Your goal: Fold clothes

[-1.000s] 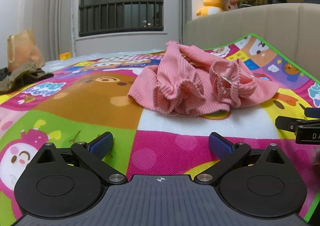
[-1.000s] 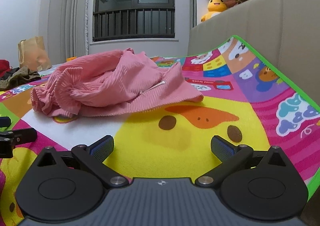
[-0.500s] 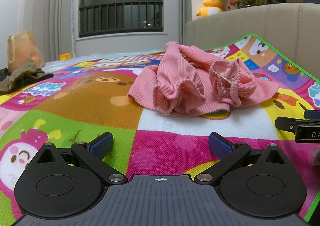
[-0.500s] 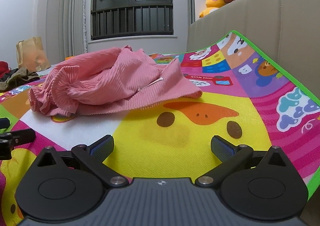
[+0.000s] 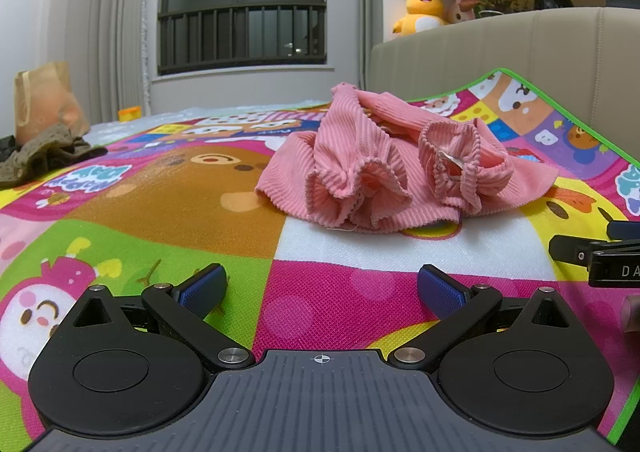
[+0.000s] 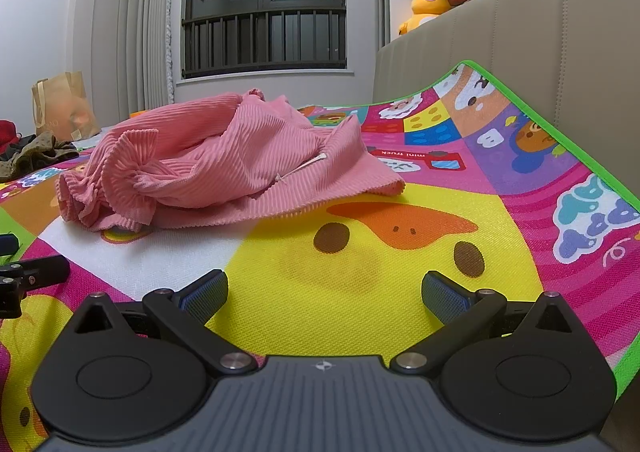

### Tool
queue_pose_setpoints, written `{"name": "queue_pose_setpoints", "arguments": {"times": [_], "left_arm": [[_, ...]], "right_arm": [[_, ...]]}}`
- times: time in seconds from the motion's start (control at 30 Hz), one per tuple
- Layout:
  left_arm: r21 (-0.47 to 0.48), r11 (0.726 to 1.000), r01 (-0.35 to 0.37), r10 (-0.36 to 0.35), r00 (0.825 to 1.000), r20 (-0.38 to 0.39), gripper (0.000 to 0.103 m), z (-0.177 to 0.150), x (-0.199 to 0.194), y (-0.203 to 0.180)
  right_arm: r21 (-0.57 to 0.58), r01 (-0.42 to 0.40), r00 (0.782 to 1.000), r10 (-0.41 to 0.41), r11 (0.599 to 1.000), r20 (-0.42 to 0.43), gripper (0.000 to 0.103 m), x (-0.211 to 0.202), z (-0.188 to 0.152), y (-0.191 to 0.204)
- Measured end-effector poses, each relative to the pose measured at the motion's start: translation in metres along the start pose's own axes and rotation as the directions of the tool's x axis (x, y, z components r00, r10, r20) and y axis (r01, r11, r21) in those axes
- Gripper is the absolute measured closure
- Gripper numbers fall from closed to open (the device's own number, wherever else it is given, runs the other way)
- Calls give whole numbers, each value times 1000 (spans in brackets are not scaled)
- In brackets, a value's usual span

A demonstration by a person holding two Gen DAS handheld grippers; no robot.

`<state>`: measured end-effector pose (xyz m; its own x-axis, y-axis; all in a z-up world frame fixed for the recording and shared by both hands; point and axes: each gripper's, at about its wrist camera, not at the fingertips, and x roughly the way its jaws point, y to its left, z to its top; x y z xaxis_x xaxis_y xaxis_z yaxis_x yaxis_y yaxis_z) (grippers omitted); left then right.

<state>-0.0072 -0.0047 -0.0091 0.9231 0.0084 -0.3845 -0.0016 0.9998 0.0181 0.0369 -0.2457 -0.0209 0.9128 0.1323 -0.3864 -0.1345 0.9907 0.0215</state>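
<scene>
The cartoon play mat (image 5: 168, 211) spreads wide; the pink ribbed garment (image 5: 384, 171) lies crumpled at twelve o'clock, unfolded, so all folding seems left; the left hand-held gripper (image 5: 322, 288) and right hand-held gripper (image 6: 324, 290) gape empty, near it, not touching.

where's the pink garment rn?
Pink garment lies crumpled on the play mat, centre-right in the left wrist view, ahead of both open grippers, near the beige sofa.
</scene>
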Motion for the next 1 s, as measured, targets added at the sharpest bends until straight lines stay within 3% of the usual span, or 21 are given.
{"name": "queue_pose_setpoints", "arguments": {"times": [1.0], "left_arm": [[-3,1000,3,-3,1000,3,0,-1,0,2]], "right_arm": [[-11,8,1000,-8,1000,-8,0,2,-1,3]]}}
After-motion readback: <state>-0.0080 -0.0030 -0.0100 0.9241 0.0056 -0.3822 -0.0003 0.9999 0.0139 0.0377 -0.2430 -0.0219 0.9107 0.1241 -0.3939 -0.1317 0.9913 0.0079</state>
